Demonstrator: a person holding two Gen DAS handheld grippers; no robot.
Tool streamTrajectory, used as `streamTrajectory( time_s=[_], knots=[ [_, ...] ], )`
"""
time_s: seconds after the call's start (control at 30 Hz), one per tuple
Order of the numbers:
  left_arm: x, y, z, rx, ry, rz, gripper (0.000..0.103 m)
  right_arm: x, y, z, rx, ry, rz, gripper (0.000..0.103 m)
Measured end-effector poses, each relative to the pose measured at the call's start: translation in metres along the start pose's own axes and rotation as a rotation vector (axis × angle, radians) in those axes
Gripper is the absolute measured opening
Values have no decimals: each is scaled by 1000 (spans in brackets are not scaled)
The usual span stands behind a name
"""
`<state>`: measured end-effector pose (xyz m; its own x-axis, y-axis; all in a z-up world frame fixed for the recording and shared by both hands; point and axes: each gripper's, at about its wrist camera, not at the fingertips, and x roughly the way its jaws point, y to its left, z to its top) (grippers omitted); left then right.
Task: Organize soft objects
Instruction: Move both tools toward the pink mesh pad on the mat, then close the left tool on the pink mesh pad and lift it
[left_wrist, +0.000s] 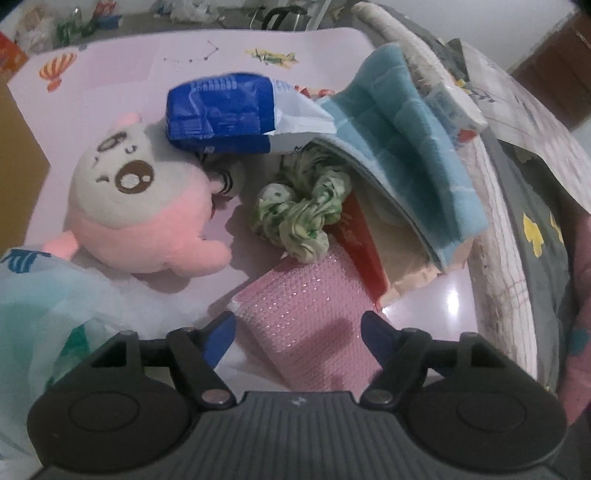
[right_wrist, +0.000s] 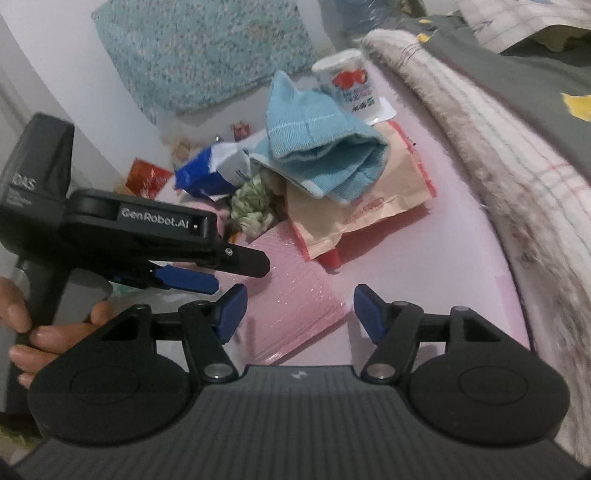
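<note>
A pile of soft things lies on a pink mat (left_wrist: 177, 62). It holds a pink and cream plush toy (left_wrist: 147, 206), a blue and white packet (left_wrist: 221, 114), a green and white knotted rope (left_wrist: 299, 210), a folded light-blue towel (left_wrist: 399, 140) and a beige and red bag (left_wrist: 391, 266). A pink bubble mailer (left_wrist: 303, 317) lies nearest. My left gripper (left_wrist: 299, 332) hangs open over the mailer, with its pads apart. My right gripper (right_wrist: 300, 312) is open too, just above the same mailer (right_wrist: 295, 295). The left gripper (right_wrist: 221, 273) reaches in from the left of the right wrist view.
A white and teal plastic bag (left_wrist: 48, 295) lies at the near left. Grey and checked bedding (left_wrist: 498, 240) bounds the mat on the right. A white printed cup (right_wrist: 351, 88) stands behind the towel (right_wrist: 321, 162). A teal cushion (right_wrist: 207, 48) leans on the wall. A hand (right_wrist: 37, 332) grips the left handle.
</note>
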<state>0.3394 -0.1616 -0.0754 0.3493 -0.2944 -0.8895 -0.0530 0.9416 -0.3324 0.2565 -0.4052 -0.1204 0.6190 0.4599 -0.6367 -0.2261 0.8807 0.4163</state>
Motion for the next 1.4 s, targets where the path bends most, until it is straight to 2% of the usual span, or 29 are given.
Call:
streamTrajectory(
  time_s=[0.1, 0.17, 0.37, 0.43, 0.57, 0.77, 1.07, 1.3, 1.37, 1.4],
  knots=[
    [6, 0, 5, -14, 8, -19, 83, 16, -2, 1, -8, 34, 0, 65],
    [9, 1, 7, -26, 14, -32, 86, 20, -2, -1, -10, 35, 32, 65],
    [10, -1, 3, -11, 23, -62, 89, 12, -4, -10, 45, 54, 110, 64],
    [7, -2, 0, 0, 27, -77, 90, 4, -4, -15, 46, 42, 117, 59],
    [-1, -7, -9, 16, 21, -107, 90, -15, -12, -25, 107, 9, 140, 40],
    [-12, -19, -30, 51, 34, -154, 90, -49, -19, -43, 152, -45, 163, 32],
    [-25, -41, -60, 142, 55, -231, 97, -96, -9, -89, 154, -101, 159, 30],
    [-20, -56, -75, 209, 86, -212, 97, -102, 8, -111, 121, -125, 165, 29],
    [-15, -62, -77, 232, 81, -191, 95, -99, 10, -113, 115, -118, 162, 29],
    [-15, -64, -79, 243, 71, -177, 89, -97, 12, -113, 110, -114, 155, 29]
  ],
)
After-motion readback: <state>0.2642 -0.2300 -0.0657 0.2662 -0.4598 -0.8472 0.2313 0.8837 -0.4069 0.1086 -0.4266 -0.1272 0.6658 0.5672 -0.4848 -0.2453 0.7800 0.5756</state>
